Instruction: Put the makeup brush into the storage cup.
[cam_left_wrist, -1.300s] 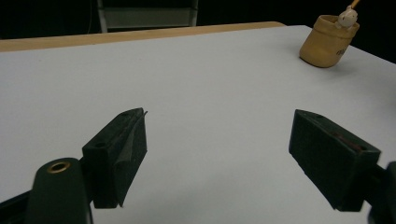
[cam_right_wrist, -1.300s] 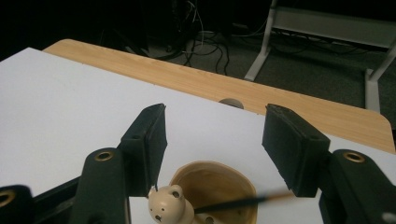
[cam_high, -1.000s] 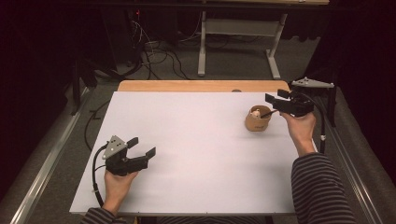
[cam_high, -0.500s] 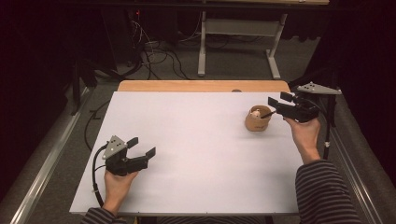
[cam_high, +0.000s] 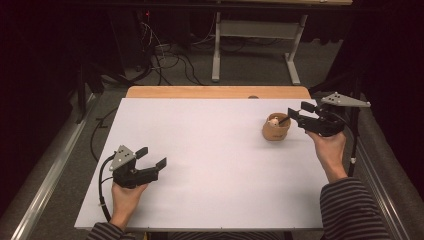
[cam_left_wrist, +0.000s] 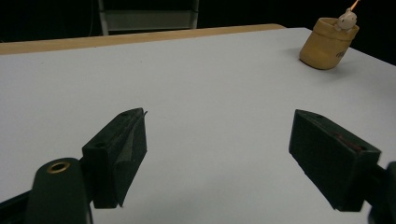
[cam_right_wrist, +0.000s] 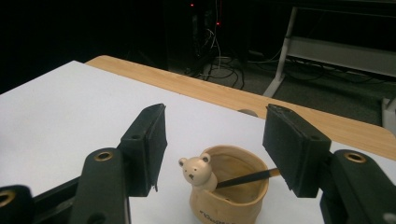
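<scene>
A tan cup (cam_high: 276, 131) stands on the white table top (cam_high: 215, 150) at the right, with a small bear figure (cam_right_wrist: 196, 171) on its rim and a dark stick (cam_right_wrist: 245, 178) leaning in it. My right gripper (cam_high: 297, 111) hovers just right of the cup, jaws wide open; in the right gripper view (cam_right_wrist: 215, 114) the cup (cam_right_wrist: 231, 191) sits low between the jaws, untouched. My left gripper (cam_high: 153, 156) rests open near the front left with nothing between its jaws (cam_left_wrist: 218, 116). From there the cup (cam_left_wrist: 328, 44) shows far off.
A strip of bare wood (cam_high: 215, 92) runs along the table's far edge. Beyond it are a metal desk frame (cam_high: 295, 65) and cables (cam_high: 165, 55) on the floor. A metal rail (cam_high: 50, 175) lies left of the table.
My right gripper has drifted a little to the right and toward the near side, staying open beside the cup. The left gripper has kept still.
</scene>
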